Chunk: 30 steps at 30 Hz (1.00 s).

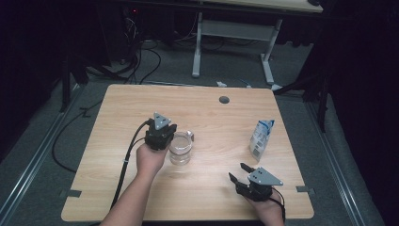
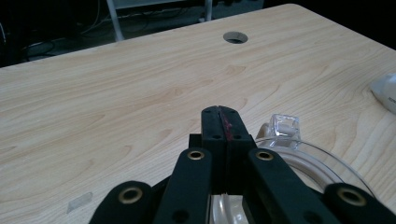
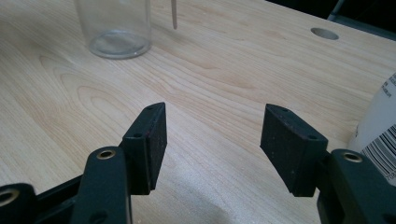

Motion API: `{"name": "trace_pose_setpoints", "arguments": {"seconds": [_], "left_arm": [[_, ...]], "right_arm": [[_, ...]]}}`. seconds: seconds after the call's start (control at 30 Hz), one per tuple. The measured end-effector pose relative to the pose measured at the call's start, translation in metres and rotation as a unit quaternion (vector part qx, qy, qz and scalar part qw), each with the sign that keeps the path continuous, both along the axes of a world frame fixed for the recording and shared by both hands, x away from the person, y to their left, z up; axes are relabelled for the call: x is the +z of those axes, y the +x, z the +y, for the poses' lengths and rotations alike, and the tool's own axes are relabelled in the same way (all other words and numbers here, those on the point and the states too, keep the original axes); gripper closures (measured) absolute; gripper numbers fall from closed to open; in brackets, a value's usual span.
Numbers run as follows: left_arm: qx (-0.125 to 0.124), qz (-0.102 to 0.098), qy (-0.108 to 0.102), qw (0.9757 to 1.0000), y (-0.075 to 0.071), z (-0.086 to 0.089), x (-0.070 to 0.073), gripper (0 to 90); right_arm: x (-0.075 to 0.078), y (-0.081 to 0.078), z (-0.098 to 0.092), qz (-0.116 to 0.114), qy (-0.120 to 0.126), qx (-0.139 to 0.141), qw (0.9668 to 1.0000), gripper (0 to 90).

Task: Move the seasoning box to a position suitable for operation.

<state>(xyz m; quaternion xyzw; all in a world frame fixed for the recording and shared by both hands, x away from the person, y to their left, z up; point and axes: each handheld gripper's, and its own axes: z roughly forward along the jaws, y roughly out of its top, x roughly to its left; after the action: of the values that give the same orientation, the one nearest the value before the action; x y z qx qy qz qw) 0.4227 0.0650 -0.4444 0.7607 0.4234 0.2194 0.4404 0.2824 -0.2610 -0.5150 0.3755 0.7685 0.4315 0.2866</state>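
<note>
A clear empty glass [image 1: 180, 149] stands near the middle of the wooden table [image 1: 141, 103]. My left gripper [image 1: 170, 134] hovers at its left rim, jaws pressed together with nothing visible between them. In the left gripper view the shut jaws [image 2: 219, 113] sit just above the glass rim [image 2: 336, 170], and a small clear cube [image 2: 286, 129] lies beside the rim. My right gripper [image 1: 238, 171] rests near the front right edge, open and empty. In the right gripper view its jaws [image 3: 215, 116] stand wide apart over bare wood, with the glass [image 3: 116, 28] far ahead.
A white and blue carton [image 1: 261, 139] stands at the table's right, close beside the right gripper [image 3: 380, 130]. A round cable hole [image 1: 224, 100] sits near the far edge. Another desk's legs [image 1: 268, 56] and cables lie on the floor beyond.
</note>
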Motion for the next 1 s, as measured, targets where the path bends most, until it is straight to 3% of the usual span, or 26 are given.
{"name": "trace_pose_setpoints", "arguments": {"seconds": [0.17, 0.67, 0.87, 1.0], "left_arm": [[0.001, 0.005, 0.004, 1.0000, 0.003, -0.004, -0.002, 89.9], [-0.004, -0.003, 0.017, 0.9999, 0.000, -0.011, -0.002, 90.0], [-0.002, -0.004, 0.013, 0.9999, 0.000, -0.011, -0.002, 90.0], [-0.002, 0.000, 0.025, 0.9997, 0.004, -0.013, -0.003, 90.0]], "right_arm": [[0.001, -0.001, 0.000, -0.002, -0.001, 0.000, 1.0000, 40.9], [0.001, -0.002, 0.003, -0.003, -0.007, 0.005, 1.0000, 40.9], [0.001, -0.002, 0.003, -0.005, -0.007, 0.005, 1.0000, 40.9], [0.001, -0.002, 0.004, -0.006, -0.008, 0.006, 0.9999, 40.9]]}}
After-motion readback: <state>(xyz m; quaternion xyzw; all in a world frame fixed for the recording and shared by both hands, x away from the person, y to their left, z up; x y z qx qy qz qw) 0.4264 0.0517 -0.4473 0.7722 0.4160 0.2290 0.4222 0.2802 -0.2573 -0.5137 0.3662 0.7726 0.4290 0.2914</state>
